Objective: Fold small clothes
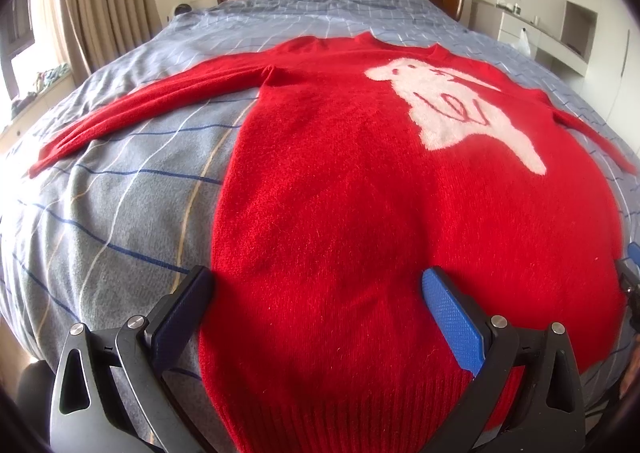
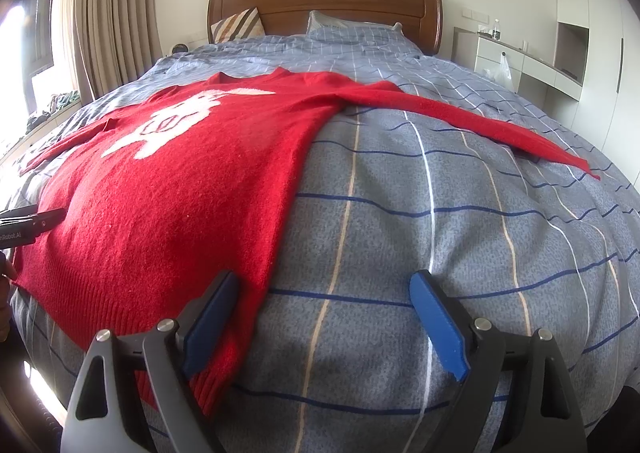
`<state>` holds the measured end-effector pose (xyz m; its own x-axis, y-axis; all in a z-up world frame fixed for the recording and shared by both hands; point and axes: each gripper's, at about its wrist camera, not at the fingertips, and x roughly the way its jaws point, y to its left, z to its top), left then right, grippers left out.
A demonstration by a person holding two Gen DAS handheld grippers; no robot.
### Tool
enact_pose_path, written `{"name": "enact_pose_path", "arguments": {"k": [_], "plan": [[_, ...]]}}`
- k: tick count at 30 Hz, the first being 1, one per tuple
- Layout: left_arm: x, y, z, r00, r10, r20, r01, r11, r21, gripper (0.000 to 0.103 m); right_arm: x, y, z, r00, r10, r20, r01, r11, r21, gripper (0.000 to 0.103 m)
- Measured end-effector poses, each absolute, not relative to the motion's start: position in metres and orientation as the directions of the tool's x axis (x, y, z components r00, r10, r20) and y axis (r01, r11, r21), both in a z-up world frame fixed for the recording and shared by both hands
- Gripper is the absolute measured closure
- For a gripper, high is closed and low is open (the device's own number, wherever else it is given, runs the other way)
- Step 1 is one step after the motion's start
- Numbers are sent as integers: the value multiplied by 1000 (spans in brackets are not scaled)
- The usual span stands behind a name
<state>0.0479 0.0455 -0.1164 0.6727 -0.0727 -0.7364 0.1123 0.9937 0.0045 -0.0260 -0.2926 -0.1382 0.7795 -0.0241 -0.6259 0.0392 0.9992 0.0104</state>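
A red knitted sweater [image 1: 344, 181] with a white animal figure [image 1: 452, 109] lies flat, front up, on the bed, both sleeves spread sideways. In the left wrist view my left gripper [image 1: 316, 285] stands open over the hem's left part, its left finger [image 1: 188, 305] by the sweater's side edge, its right finger [image 1: 452, 317] on the red knit. In the right wrist view the sweater [image 2: 180, 189] fills the left half. My right gripper [image 2: 324, 281] is open astride the sweater's right edge near the hem, with one fingertip [image 2: 216, 305] over red knit and the other over duvet. Nothing is gripped.
The grey-blue checked duvet [image 2: 460, 237] covers the whole bed. A wooden headboard [image 2: 328, 9] and pillows [image 2: 236, 29] are at the far end. Curtains [image 2: 112, 13] and a window hang at the left; a white cabinet [image 2: 532, 65] with a plastic bag stands at the right.
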Motion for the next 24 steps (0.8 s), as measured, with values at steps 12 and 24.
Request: {"name": "enact_pose_path", "arguments": {"k": [12,24], "plan": [[48,45,-117,675,-71,-735,111,994,7,0,-26,-292,-138,779,-24,-626,38,999,9,15],[40,56,-105,686,-96,-721,106,994,-31,0,-25,-290,-139,779,-29,-627,38,999,1,13]]}}
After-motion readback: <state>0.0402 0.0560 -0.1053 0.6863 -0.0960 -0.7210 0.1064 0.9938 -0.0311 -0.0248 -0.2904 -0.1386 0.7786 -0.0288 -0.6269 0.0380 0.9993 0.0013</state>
